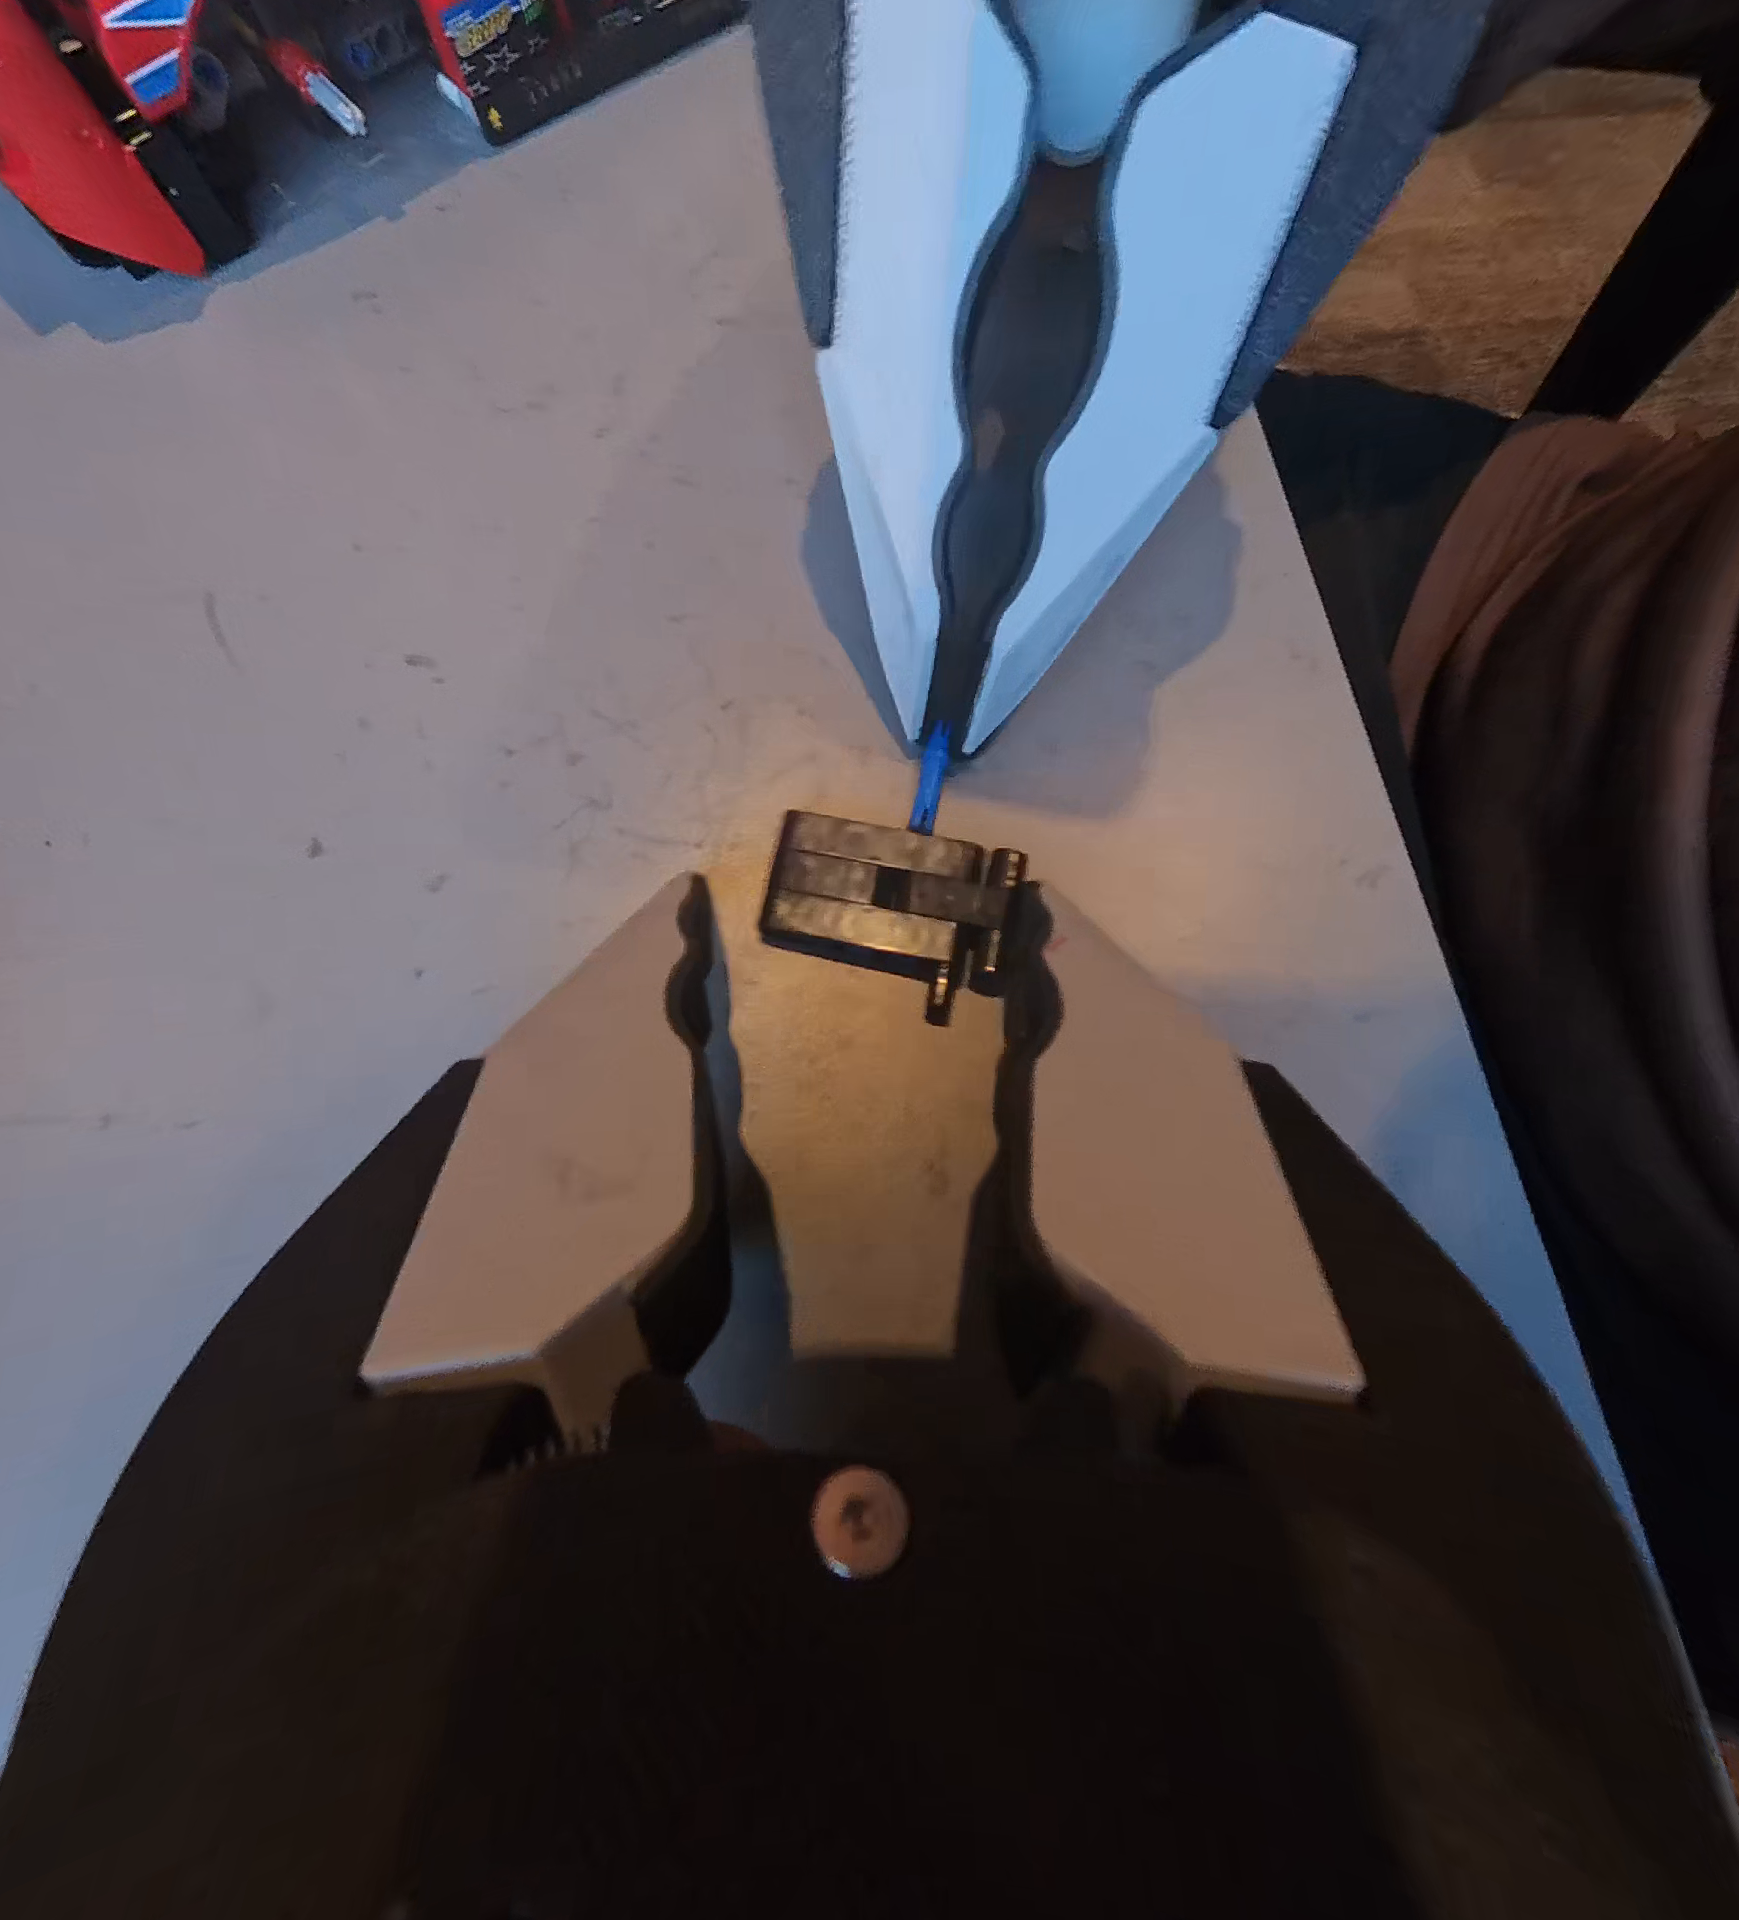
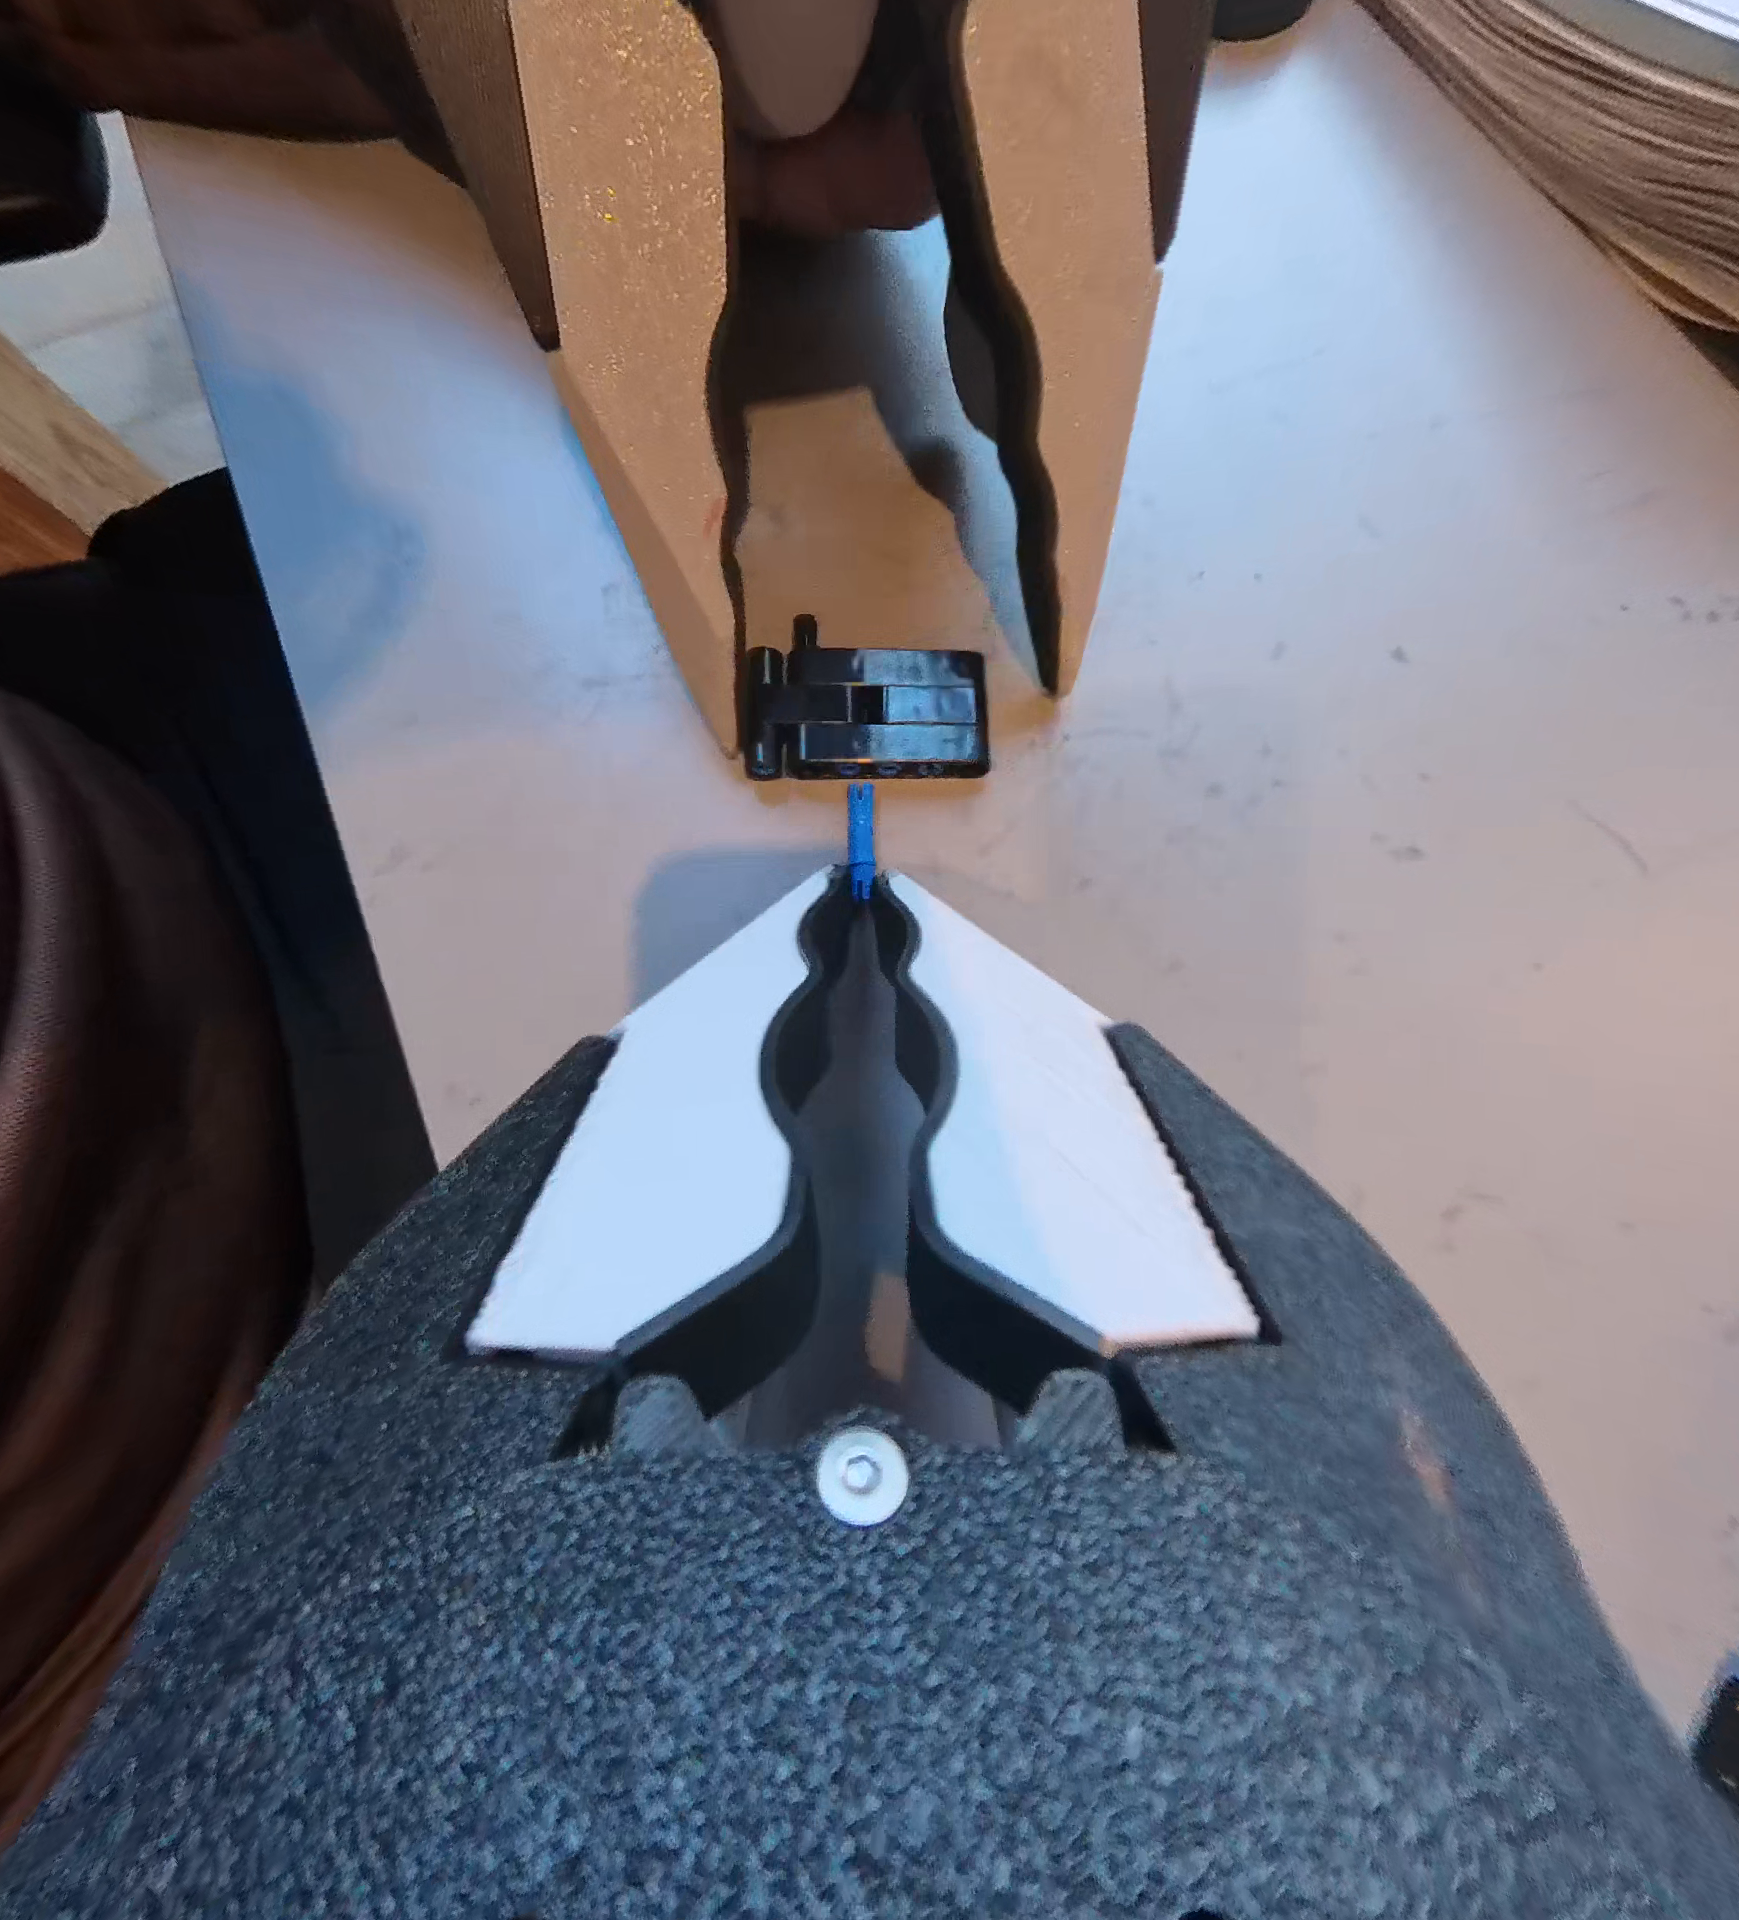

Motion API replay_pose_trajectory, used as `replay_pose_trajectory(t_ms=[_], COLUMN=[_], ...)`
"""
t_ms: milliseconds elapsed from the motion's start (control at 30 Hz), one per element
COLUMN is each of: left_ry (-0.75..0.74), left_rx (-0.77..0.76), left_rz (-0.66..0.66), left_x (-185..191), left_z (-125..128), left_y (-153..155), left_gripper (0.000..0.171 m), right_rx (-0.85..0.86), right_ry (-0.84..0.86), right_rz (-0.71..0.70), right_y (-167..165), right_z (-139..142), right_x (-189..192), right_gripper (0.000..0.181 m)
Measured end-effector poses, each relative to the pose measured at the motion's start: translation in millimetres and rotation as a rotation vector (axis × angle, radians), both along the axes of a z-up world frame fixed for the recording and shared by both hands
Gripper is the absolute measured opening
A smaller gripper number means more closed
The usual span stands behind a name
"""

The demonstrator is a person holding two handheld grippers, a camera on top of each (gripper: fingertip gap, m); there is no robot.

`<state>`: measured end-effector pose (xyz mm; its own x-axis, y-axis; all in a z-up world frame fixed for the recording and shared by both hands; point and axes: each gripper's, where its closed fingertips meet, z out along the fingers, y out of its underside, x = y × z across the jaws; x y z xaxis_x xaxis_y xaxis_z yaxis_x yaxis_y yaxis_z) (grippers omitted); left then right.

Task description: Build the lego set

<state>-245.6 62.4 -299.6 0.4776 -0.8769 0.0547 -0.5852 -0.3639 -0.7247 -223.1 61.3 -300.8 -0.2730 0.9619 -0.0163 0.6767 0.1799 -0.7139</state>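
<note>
A small black lego assembly (image 1: 870, 899) of stacked beams with pins at one end lies on the pale table (image 1: 325, 623). My left gripper (image 1: 865, 902), with tan fingers, is open and straddles it. One finger (image 1: 1036, 935) rests against its pin end and the other stands a little apart. My right gripper (image 2: 860, 881), with white fingers, is shut on a blue pin (image 2: 860, 826). The pin's free tip points at the holed long side of the assembly (image 2: 870, 717), at or just short of it. The blue pin also shows in the left wrist view (image 1: 930, 774), and so does the right gripper (image 1: 941, 743).
Red lego parts (image 1: 44, 145) and a black printed box (image 1: 574, 62) stand at the table's far left. The table edge (image 1: 1384, 779) runs close by the assembly, with a person's brown clothing (image 1: 1592, 831) beyond it. A stack of brown sheets (image 2: 1623, 177) lies at the far side. My left and right fingertips are right by each other.
</note>
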Motion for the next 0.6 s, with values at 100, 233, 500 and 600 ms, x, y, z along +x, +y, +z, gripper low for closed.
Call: replay_pose_trajectory(t_ms=[100, 233, 500, 600], left_ry=[-0.044, -0.085, -0.032, 0.01], left_rx=[-0.009, 0.038, 0.173, 0.227], left_rz=[-0.011, -0.016, -0.146, -0.152], left_x=[3.3, 6.1, 26.6, 25.6], left_z=[6.1, 19.4, 22.1, 19.3], left_y=[-2.3, -0.9, -15.1, -13.3], left_gripper=[0.058, 0.058, 0.009, 0.002], right_rx=[-0.027, -0.047, -0.13, -0.154], right_ry=[0.027, 0.072, 0.106, 0.119], right_rz=[-0.011, -0.01, 0.0, -0.001], right_y=[-0.9, -3.2, -13.0, -14.1], right_z=[5.1, 12.9, 23.6, 26.5], right_x=[2.0, 4.0, -1.0, -1.8], right_gripper=[0.004, 0.004, 0.004, 0.004])
